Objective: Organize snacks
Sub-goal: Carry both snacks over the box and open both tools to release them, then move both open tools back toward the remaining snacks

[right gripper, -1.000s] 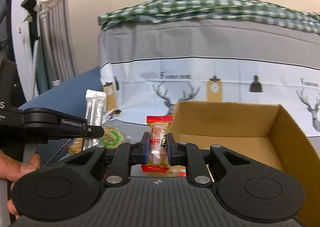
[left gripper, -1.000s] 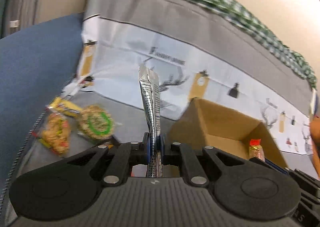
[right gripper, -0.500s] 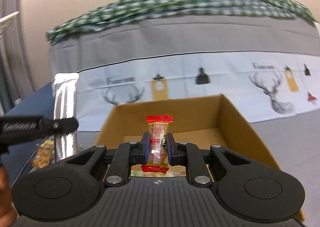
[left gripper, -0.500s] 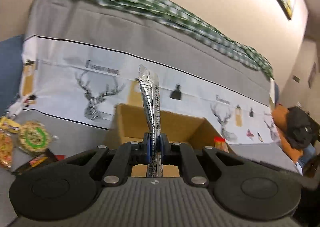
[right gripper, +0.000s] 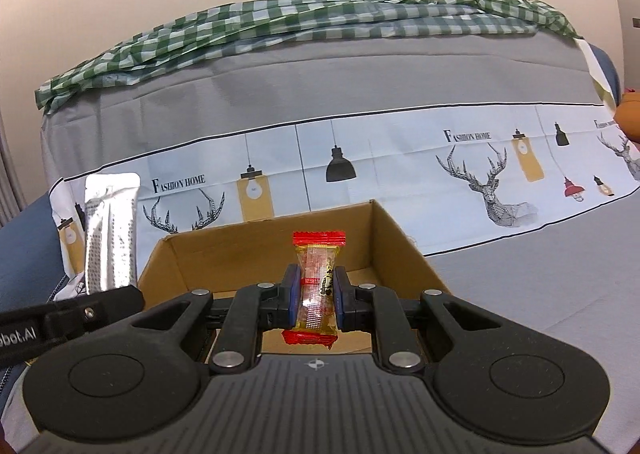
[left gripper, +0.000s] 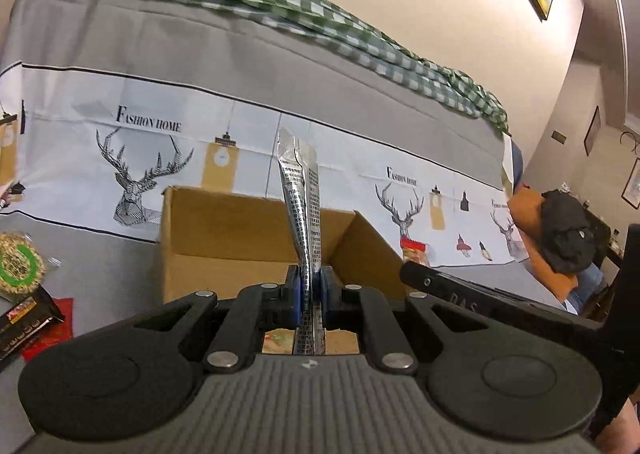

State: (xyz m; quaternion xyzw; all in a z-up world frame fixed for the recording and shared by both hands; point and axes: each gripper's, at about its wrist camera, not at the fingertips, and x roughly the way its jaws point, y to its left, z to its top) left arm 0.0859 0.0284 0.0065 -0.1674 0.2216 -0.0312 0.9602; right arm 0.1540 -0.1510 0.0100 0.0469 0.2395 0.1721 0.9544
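My left gripper [left gripper: 307, 290] is shut on a tall silver foil packet [left gripper: 301, 198] that stands upright over the near edge of an open cardboard box [left gripper: 224, 250]. My right gripper [right gripper: 316, 290] is shut on a small clear candy with red ends [right gripper: 318, 286] and holds it above the near side of the same box [right gripper: 400, 250]. The silver packet [right gripper: 110, 242] and the left gripper show at the left of the right wrist view. The right gripper and its candy [left gripper: 414, 250] show at the right of the left wrist view.
Loose snacks lie left of the box: a round green-ringed pack [left gripper: 18, 266] and a dark bar on a red wrapper [left gripper: 28, 322]. The box sits on a grey sofa seat [right gripper: 540, 286] with a deer-print backrest cover [right gripper: 400, 158] behind.
Both grippers have swung right, toward the box, which is now centred in front of each. The loose snacks have slid to the left edge. Both grips are unchanged.
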